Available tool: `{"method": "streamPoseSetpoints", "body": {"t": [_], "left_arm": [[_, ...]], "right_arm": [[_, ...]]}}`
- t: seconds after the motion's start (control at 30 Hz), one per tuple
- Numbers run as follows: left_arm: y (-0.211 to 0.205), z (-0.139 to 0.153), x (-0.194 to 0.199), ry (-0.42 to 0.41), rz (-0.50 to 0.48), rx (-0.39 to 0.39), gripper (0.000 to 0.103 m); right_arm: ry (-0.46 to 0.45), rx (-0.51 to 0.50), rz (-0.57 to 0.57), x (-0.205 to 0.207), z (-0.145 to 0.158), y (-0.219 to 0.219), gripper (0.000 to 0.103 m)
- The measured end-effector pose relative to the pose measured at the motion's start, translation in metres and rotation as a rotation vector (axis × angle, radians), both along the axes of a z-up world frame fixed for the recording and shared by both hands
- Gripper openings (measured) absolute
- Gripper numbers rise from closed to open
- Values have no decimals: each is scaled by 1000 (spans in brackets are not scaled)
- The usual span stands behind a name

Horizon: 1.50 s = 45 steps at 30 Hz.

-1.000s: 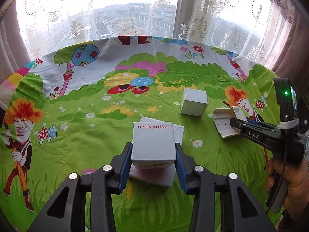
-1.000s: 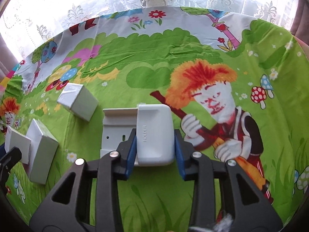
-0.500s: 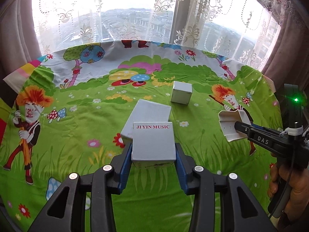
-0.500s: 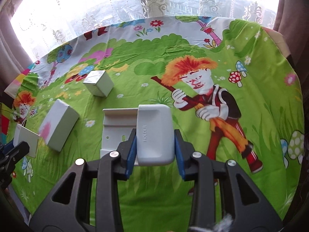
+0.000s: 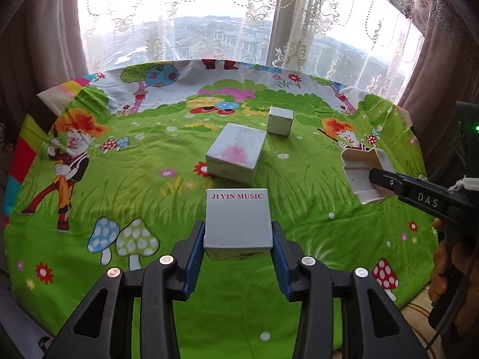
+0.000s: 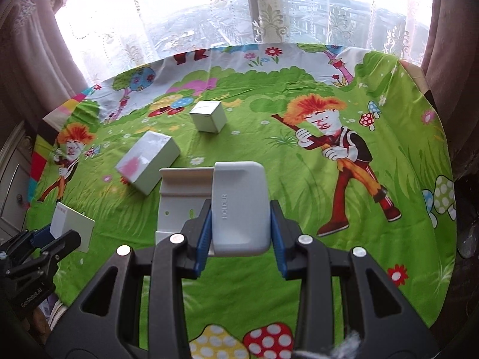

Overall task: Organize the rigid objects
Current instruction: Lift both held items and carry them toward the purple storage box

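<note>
Above cartoon-print tabletop (image 5: 143,179): left tool (image 5: 238,240) clamped on "JI YIN MUSIC" box (image 5: 238,218); right tool (image 6: 241,233) clamped on white holder (image 6: 236,206), both lifted clear.

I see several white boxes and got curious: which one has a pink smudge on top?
The larger flat box lying on the tablecloth. The small cube behind it is plain, and the box held in the left gripper bears red lettering instead.

Cartoon cloth (image 5: 299,209) w/ 2 boxes (image 5: 236,157)
</note>
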<state>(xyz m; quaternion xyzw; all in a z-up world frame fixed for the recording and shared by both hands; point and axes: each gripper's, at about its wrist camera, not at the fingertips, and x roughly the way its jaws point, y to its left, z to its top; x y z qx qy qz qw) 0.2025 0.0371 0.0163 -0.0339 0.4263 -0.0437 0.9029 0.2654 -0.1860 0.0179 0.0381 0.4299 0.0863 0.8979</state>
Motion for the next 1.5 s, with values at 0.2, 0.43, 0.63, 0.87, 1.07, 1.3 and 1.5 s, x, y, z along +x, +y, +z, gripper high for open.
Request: {"method": "streamPoseSetpoints", "body": {"t": [0.2,0.43,0.63,0.87,1.07,1.3,1.5], "left_arm": [[11,1,-31,-8,32,11,43],[29,8,-63,-25,91,58,43],[49,11,-88,-24,147,73,43],[69,12,-109,-27,205,134,43],[85,10,-122,-23,247,160,43],[98,10,-131,-19,289,181,43],[113,5,-137,1,315,187,43]], "right_arm": [[-7,-2,38,-25,6,13,40],[-4,1,94,-49,8,34,40],[-3,6,147,-65,12,55,40],[2,2,217,-80,16,81,40],[16,3,277,-90,15,102,40],[22,-5,343,-103,16,129,40],[34,-15,412,-115,13,157,40]]}}
